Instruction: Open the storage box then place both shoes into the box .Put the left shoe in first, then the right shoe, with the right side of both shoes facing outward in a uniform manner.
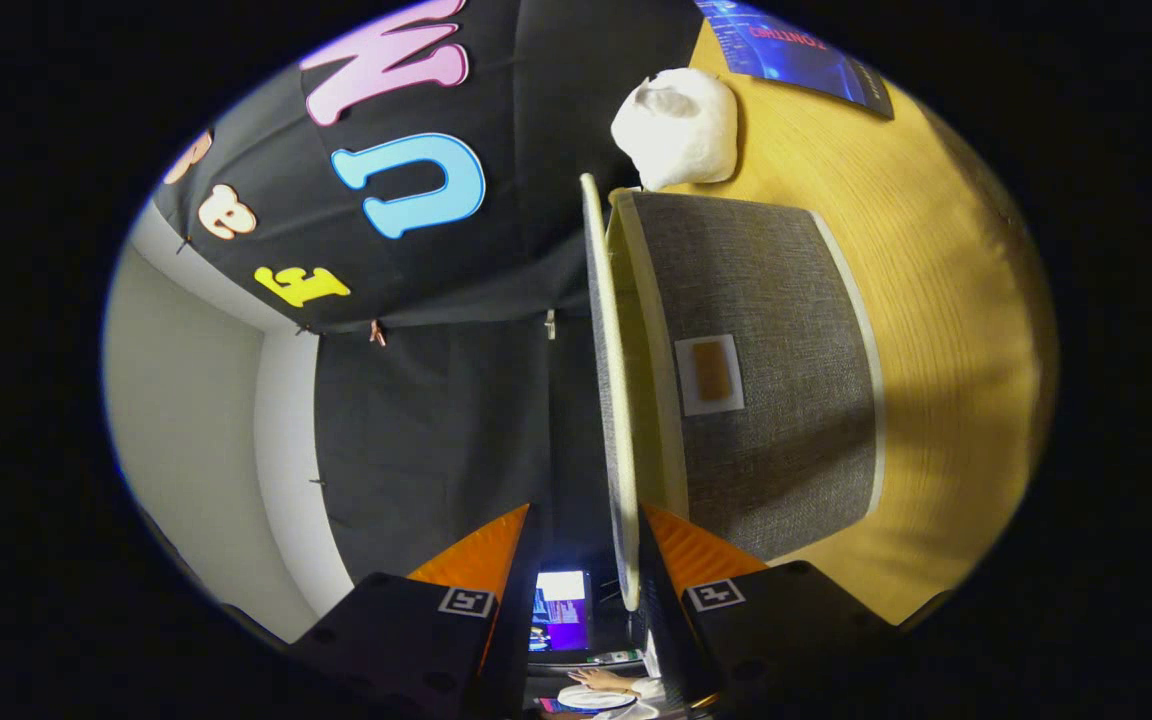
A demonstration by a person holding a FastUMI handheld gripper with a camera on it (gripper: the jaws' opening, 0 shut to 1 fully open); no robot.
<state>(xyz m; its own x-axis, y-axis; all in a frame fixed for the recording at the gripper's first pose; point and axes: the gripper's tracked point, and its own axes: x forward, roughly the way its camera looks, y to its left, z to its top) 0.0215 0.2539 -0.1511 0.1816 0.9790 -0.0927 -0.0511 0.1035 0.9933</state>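
Note:
The view is rolled on its side. A grey fabric storage box (776,400) with a pale rim and a small label stands on the wooden table (946,300), just ahead of my fingers. Its thin lid (604,380) is lifted a little off the rim, and the cream inside shows in the gap. The lid's near edge lies between the fingers of my gripper (586,540). It is close against one finger (681,550), and a clear gap separates it from the other finger (481,555). The gripper is open. A white shoe (678,125) lies on the table beyond the box.
A dark blue printed sheet (796,50) lies on the table past the shoe. The booth's black cloth wall (436,420) and a pale wall (186,430) stand beside the box. A lit screen (561,608) and a person's hand (601,680) appear between the fingers.

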